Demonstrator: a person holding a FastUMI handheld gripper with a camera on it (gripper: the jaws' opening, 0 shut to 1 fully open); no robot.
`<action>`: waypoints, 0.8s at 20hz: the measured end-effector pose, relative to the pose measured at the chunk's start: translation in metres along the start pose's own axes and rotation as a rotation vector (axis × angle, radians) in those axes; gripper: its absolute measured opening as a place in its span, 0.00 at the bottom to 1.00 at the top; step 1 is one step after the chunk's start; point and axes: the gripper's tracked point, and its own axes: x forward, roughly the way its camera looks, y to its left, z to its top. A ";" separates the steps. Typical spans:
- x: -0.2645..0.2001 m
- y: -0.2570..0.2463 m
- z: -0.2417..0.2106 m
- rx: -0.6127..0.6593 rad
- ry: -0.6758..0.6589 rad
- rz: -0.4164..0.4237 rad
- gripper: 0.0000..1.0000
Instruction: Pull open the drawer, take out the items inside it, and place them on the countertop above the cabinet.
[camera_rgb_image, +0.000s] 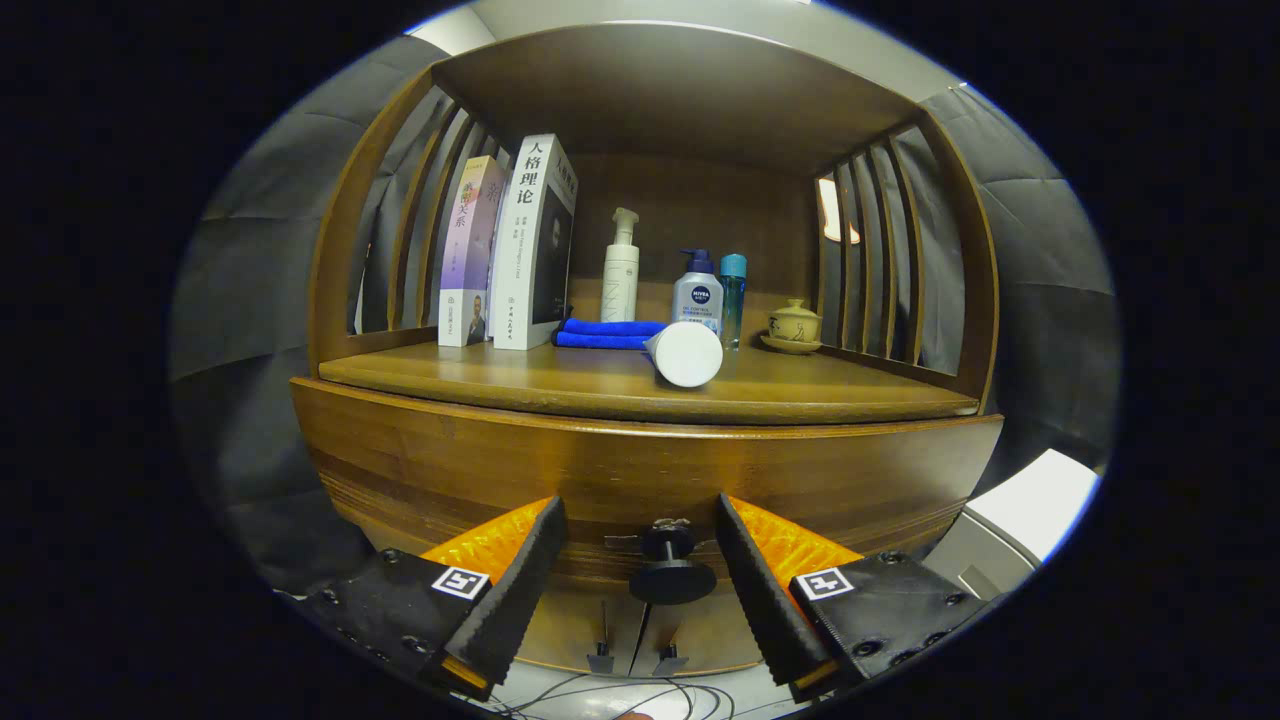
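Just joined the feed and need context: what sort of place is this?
Likely a staged home setting: a wooden cabinet with a shelf holding books, toiletry bottles and a folded blue cloth. The open gripper has the drawer knob between its fingers.

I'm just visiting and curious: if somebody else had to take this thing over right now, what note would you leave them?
Claw: open, fingers either side of the drawer knob, not pressing it.
Drawer: shut; contents hidden.
Countertop: books, a blue cloth, bottles, a lidded cup and a white tube lying on its side near the front edge.
Done: lined up on the knob.
Left: grip the knob, pull the drawer open, lift the items onto the countertop.
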 end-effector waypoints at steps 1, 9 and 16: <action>0.003 -0.001 0.001 0.000 0.001 0.003 0.96; 0.010 -0.004 0.003 -0.012 -0.010 0.009 0.96; -0.060 -0.014 0.047 0.019 -0.107 -0.027 0.97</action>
